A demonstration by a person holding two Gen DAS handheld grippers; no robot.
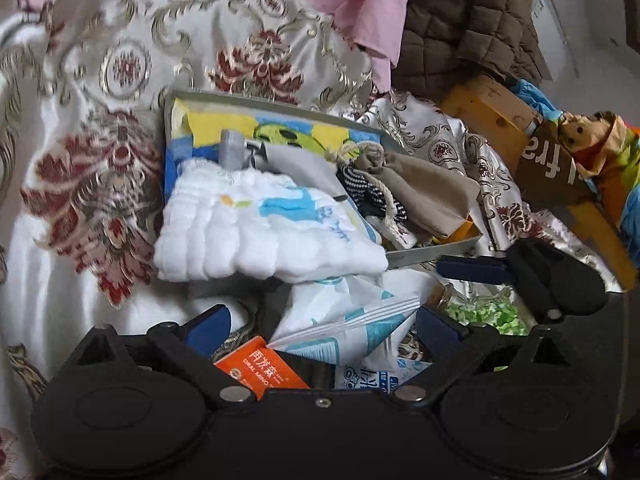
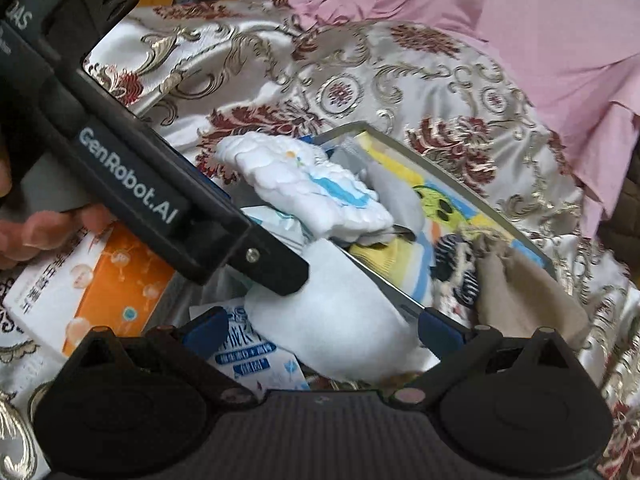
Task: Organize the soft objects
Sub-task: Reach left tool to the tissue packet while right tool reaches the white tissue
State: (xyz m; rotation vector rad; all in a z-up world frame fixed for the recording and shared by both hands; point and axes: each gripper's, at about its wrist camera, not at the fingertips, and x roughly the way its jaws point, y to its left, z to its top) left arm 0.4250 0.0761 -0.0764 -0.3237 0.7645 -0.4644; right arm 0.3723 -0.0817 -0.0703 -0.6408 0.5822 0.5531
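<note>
Half the tray lies under cloths.

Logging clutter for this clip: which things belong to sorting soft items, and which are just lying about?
Job: white quilted cloth; beige drawstring pouch; grey shallow tray; white soft pad.

Lying about: orange medicine box; brown quilted jacket; pink sheet.

White quilted cloth (blue print, folded, puffy) lies atop the grey tray, overhanging its near edge. Beige drawstring pouch slumps in the tray's right end, beside a navy-white striped piece. Yellow-blue cartoon towel lies flat underneath. Plain white cloth drapes over the tray's near rim.
</note>
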